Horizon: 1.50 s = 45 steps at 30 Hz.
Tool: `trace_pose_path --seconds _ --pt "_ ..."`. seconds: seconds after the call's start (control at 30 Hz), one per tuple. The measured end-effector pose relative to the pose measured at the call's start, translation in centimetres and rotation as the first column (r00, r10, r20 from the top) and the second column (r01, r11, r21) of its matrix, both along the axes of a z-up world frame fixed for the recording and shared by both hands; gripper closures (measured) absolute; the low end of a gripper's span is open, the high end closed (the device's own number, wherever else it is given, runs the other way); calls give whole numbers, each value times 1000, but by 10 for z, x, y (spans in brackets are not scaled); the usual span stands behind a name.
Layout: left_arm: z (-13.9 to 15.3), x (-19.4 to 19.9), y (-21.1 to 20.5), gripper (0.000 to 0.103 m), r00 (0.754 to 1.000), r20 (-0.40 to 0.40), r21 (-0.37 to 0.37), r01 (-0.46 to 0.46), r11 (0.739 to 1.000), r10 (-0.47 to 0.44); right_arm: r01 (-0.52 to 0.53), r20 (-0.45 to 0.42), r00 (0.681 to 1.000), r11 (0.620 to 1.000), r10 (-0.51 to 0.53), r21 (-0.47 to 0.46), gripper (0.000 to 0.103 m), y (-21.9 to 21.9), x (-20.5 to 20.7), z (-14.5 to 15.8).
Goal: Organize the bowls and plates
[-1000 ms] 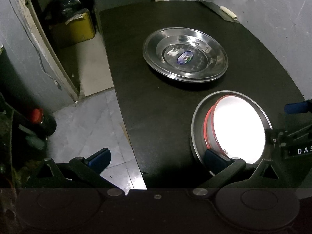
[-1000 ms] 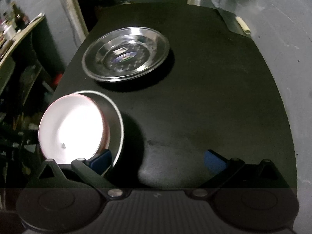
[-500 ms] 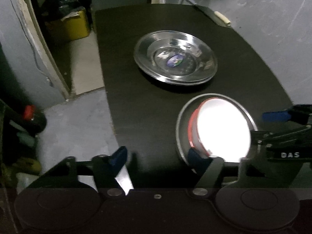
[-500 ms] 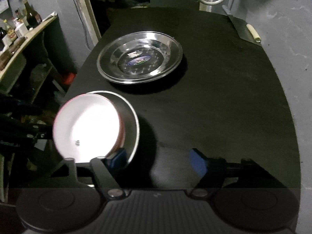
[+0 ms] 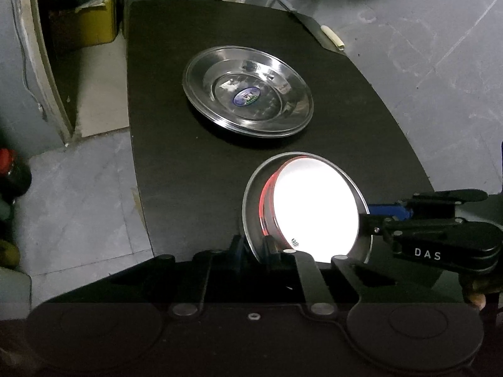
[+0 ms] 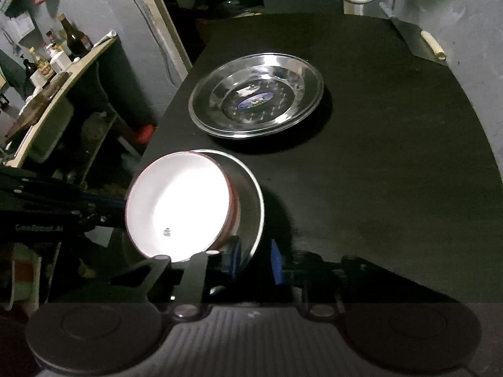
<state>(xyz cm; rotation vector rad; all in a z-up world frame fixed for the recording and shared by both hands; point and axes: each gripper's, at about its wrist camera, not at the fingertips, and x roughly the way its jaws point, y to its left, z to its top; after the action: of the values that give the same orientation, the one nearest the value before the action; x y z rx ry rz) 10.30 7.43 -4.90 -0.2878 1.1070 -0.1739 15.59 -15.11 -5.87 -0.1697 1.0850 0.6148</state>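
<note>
1. Left claw [image 5: 253, 248] is pinching the near rim of the steel bowl [image 5: 251, 201]; right claw [image 6: 253, 259] pinches its other side.
2. White bowl [image 5: 314, 210] already sits nested inside, both near the desk [image 5: 188, 169] edge.
3. Plates [image 5: 248, 97] look stacked further back, so probably only placing is left.

1. Dark matte table [image 5: 195, 163] [image 6: 393, 163] carrying everything, sitting by a grey wall.
2. Steel plate [image 5: 248, 95] [image 6: 256, 95] lying flat mid-table, blue sticker showing in its centre.
3. Steel pan [image 5: 251, 210] [image 6: 251, 194] near the front edge, holding a white bowl [image 5: 314, 210] [image 6: 179, 207]; resting or lifted, unclear.
4. Pale-handled flat tool [image 5: 333, 38] [image 6: 432, 44] lying at the far corner.
</note>
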Motion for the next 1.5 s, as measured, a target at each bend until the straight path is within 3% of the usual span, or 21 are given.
trace_pose_path --seconds 0.23,1.5 --pt "-6 3 6 89 1000 -16 -46 -16 999 16 13 -37 999 999 -12 32 85 -2 3 -2" --pt "-6 4 3 91 999 -25 -29 -35 999 35 118 -169 981 988 -99 101 87 -13 8 -5"
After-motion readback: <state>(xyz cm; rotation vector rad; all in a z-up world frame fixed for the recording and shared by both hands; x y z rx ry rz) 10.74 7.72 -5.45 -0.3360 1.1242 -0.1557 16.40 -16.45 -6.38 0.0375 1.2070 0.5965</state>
